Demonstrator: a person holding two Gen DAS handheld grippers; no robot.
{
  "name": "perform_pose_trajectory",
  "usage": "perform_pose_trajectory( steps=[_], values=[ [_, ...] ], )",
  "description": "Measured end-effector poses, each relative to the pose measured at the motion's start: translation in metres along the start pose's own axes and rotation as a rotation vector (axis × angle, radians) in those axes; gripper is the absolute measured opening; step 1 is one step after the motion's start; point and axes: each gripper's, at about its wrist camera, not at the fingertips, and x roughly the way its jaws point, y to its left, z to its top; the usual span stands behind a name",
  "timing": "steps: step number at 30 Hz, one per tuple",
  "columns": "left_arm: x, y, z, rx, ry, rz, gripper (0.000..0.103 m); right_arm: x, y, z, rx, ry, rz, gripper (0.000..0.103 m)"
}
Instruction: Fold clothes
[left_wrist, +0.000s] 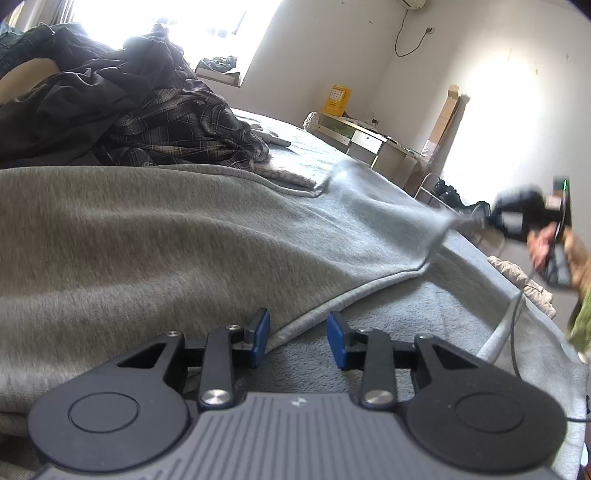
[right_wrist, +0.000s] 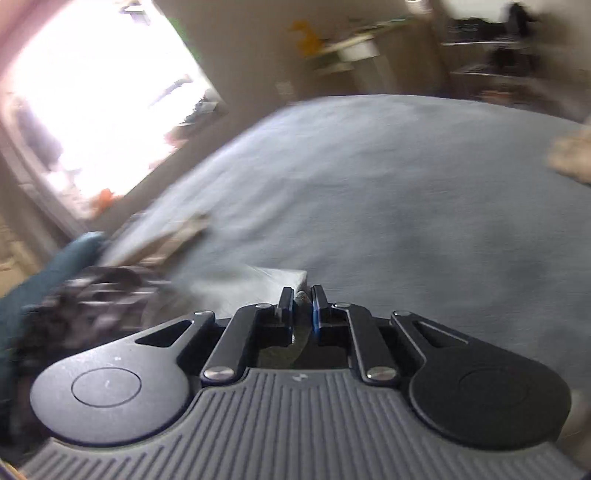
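Grey fleece, a large sweatshirt-like garment (left_wrist: 166, 236), is spread over the grey-blue blanket (left_wrist: 424, 332) of a bed, with a heap of dark and plaid clothes (left_wrist: 147, 110) seen behind it. The left gripper (left_wrist: 298, 338) is held with its blue-padded jaws apart, empty, just at the garment's hem. The right gripper (right_wrist: 302, 308) is seen clamped narrowly on a corner of the grey fabric, which is drawn taut off the bed's edge.

One grey sweatshirt (left_wrist: 166, 236), one clothes pile (left_wrist: 122, 110), two grippers (left_wrist: 298, 338) (right_wrist: 302, 304)
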Motion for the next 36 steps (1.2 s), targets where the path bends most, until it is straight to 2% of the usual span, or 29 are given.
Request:
perform_pose_trajectory(
  steps=[4, 6, 7, 10, 14, 18, 22, 23, 25, 26, 28, 32, 35, 36],
  values=[
    [-0.001, -0.001, 0.002, 0.008, 0.006, -0.007, 0.039, 0.018, -0.071, -0.012, 0.138, 0.048, -0.057, 0.008],
    [-0.002, -0.007, 0.004, 0.041, 0.013, 0.007, 0.039, 0.021, -0.083, -0.016, 0.184, 0.046, -0.023, 0.008],
    [-0.003, -0.013, 0.005, 0.079, 0.016, 0.023, 0.039, 0.02, -0.081, -0.017, 0.182, 0.041, -0.012, 0.008],
    [-0.002, -0.045, 0.003, 0.29, 0.031, 0.104, 0.042, 0.017, -0.077, -0.013, 0.22, 0.046, 0.046, 0.01],
    [0.018, -0.083, -0.004, 0.557, 0.097, 0.255, 0.042, 0.023, -0.088, -0.014, 0.338, 0.146, 0.099, 0.019],
    [0.035, -0.104, -0.005, 0.707, 0.138, 0.324, 0.035, 0.029, -0.094, -0.015, 0.42, 0.235, 0.145, 0.03],
    [0.052, -0.119, -0.007, 0.801, 0.171, 0.367, 0.022, 0.039, -0.092, -0.01, 0.426, 0.264, 0.163, 0.031],
    [0.056, -0.122, -0.008, 0.812, 0.17, 0.382, 0.019, 0.041, -0.088, -0.008, 0.413, 0.267, 0.163, 0.031],
    [0.062, -0.123, -0.01, 0.805, 0.167, 0.414, 0.006, 0.043, -0.08, -0.002, 0.356, 0.261, 0.138, 0.024],
    [0.064, -0.124, -0.01, 0.799, 0.163, 0.427, 0.004, 0.043, -0.075, 0.003, 0.315, 0.253, 0.12, 0.012],
    [0.063, -0.124, -0.007, 0.782, 0.154, 0.432, 0.003, 0.031, -0.059, 0.011, 0.226, 0.201, 0.126, 0.012],
    [0.032, -0.131, 0.006, 0.745, 0.115, 0.371, 0.002, -0.01, -0.031, 0.03, 0.057, 0.075, 0.178, 0.011],
    [0.012, -0.133, 0.008, 0.741, 0.139, 0.297, 0.002, -0.037, -0.022, 0.028, -0.113, 0.024, 0.141, 0.011],
    [0.012, -0.131, 0.007, 0.735, 0.159, 0.283, 0.002, -0.037, -0.028, 0.023, -0.127, 0.042, 0.118, 0.011]
  ],
)
